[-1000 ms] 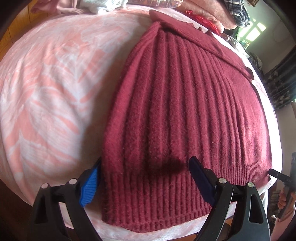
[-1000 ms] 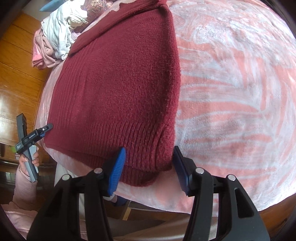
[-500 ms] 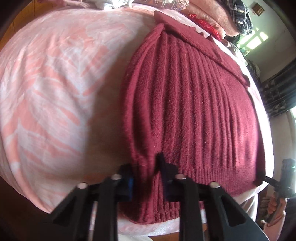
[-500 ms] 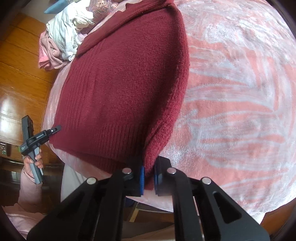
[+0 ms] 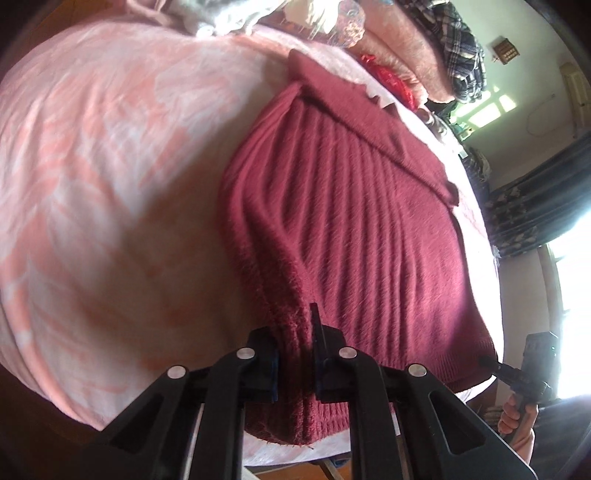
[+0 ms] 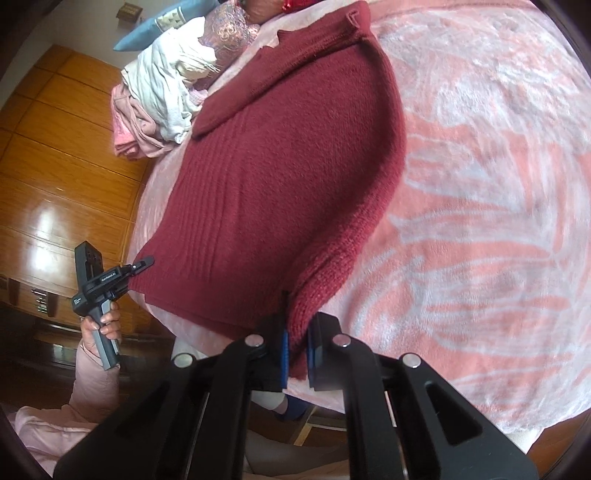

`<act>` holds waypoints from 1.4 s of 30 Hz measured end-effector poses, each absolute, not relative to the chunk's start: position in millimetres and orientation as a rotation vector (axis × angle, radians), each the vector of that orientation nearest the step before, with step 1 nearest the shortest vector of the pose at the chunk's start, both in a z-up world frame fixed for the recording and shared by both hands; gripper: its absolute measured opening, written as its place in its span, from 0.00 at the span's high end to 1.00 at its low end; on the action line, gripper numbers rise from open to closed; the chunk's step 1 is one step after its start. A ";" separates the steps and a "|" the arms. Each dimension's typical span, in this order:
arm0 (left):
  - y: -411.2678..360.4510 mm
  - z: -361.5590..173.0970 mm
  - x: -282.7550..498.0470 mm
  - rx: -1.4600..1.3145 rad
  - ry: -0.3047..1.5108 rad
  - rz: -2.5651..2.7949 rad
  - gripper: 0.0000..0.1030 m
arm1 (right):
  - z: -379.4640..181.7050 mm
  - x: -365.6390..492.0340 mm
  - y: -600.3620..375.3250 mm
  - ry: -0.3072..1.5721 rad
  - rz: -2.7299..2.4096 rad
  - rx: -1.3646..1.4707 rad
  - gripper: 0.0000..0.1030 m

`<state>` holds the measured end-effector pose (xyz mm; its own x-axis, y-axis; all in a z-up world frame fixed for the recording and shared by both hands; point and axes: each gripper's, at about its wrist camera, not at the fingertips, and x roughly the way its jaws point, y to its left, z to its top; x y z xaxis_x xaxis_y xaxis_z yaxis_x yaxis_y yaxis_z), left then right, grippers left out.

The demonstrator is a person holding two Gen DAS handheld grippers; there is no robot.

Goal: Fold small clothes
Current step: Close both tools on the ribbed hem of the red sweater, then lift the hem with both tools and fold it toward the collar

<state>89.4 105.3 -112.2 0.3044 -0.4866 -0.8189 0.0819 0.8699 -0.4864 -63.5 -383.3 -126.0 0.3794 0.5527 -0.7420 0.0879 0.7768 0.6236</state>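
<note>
A dark red ribbed knit sweater [image 5: 362,229] lies flat on a pink patterned blanket [image 5: 110,166], hem toward me, a sleeve folded across its far end. My left gripper [image 5: 295,354] is shut on the hem's left corner, which is bunched and raised off the blanket. My right gripper [image 6: 299,350] is shut on the hem's right corner of the sweater [image 6: 280,177], also lifted. Each gripper shows small in the other's view: the right one [image 5: 487,362] at the far hem corner, the left one [image 6: 147,262] likewise.
A pile of clothes [image 6: 166,85] and a blue pillow [image 6: 162,26] lie at the far end of the blanket [image 6: 480,184]. More folded clothes [image 5: 424,48] are stacked beyond the sweater. Wooden panelling [image 6: 55,166] stands to the left. The bed edge is right below both grippers.
Both grippers went from open around the hem corners to shut on them. The corners have since lifted and the sweater's side edges are pulled up into ridges.
</note>
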 end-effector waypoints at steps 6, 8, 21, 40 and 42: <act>99.4 -95.8 109.6 -0.398 1.162 -0.395 0.88 | -108.2 -44.0 -398.1 1.118 0.326 0.666 0.95; 98.4 -91.1 118.6 -0.407 1.142 -0.392 0.88 | -103.7 -36.6 -401.3 1.104 0.316 0.675 0.95; 84.7 -99.8 206.0 -0.464 1.127 -0.323 0.88 | -113.5 48.9 -442.0 1.103 0.257 0.789 0.95; 63.9 -141.6 295.4 -0.445 1.208 -0.247 0.88 | -163.6 146.8 -465.5 1.207 0.170 0.881 0.93; 62.2 -144.2 301.9 -0.443 1.223 -0.249 0.88 | -166.7 151.2 -466.4 1.214 0.167 0.887 0.93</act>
